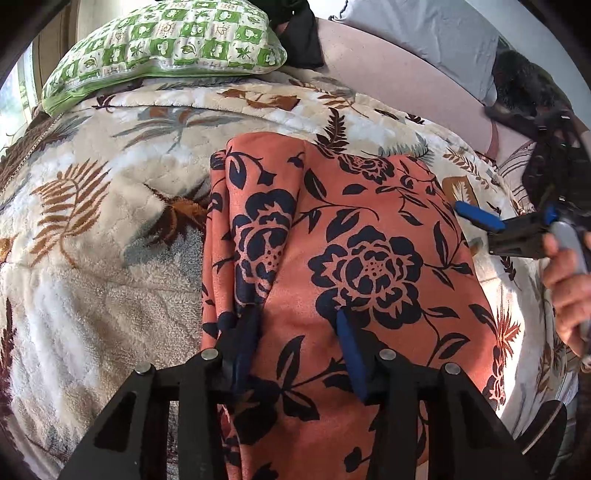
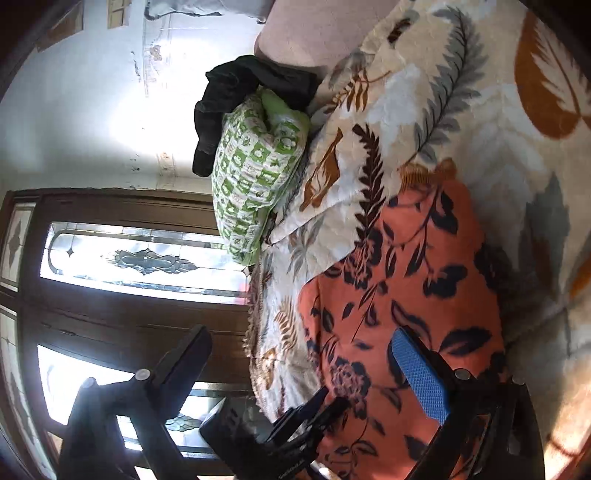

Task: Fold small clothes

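An orange cloth with dark blue flowers [image 1: 354, 236] lies folded lengthwise on a leaf-patterned blanket [image 1: 92, 229]. My left gripper [image 1: 295, 332] is open just above its near end, the blue-padded fingers [image 1: 351, 354] resting on the fabric with nothing between them. My right gripper [image 1: 480, 218] hovers at the cloth's right edge, held by a hand. In the right wrist view it [image 2: 306, 365] is open wide and tilted sideways, one blue pad [image 2: 421, 380] over the cloth [image 2: 399, 288], holding nothing.
A green-and-white checked pillow [image 1: 166, 40] and a dark garment [image 1: 299, 29] lie at the far side of the bed, with a pink sheet [image 1: 399, 74] behind. A wooden door with glass panes [image 2: 129, 258] stands beyond the bed edge.
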Demonstrator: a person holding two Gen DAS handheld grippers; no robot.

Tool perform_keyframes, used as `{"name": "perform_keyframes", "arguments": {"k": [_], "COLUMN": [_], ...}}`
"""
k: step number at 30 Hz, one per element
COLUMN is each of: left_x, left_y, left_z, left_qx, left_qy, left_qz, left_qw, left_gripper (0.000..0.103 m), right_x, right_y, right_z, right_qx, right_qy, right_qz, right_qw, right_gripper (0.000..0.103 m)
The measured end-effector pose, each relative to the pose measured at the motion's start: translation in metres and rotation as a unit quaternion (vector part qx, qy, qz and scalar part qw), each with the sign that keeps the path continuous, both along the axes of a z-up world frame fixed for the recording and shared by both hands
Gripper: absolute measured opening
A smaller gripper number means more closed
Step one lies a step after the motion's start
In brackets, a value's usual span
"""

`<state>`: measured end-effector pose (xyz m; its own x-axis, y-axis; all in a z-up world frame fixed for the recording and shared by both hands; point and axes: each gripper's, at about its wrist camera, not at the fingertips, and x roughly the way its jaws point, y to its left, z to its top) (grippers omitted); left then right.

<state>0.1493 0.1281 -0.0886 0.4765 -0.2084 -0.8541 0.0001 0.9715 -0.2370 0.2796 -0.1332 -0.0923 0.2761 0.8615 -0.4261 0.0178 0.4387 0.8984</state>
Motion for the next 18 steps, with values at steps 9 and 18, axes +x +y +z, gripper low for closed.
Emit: {"name": "perform_keyframes", "arguments": {"k": [9, 18], "left_x": [-0.004, -0.050], "left_y": [0.001, 0.011], "left_z": [0.001, -0.011], "left_qx": [-0.006, 0.030], "left_qy": [-0.010, 0.029], "left_qz": [0.005, 0.010], "left_qw": [0.9999, 0.9991], "left_gripper": [0.046, 0.055], "right_x": [-0.012, -0.118], "right_y": [-0.005, 0.024], "right_z": [-0.008, -0.056], "right_qx": [0.005, -0.004], "right_qy": [0.026, 0.085], "right_qz": [0.028, 0.060], "right_qw": [0.999, 0.995], "right_gripper": [0.100, 0.100]}}
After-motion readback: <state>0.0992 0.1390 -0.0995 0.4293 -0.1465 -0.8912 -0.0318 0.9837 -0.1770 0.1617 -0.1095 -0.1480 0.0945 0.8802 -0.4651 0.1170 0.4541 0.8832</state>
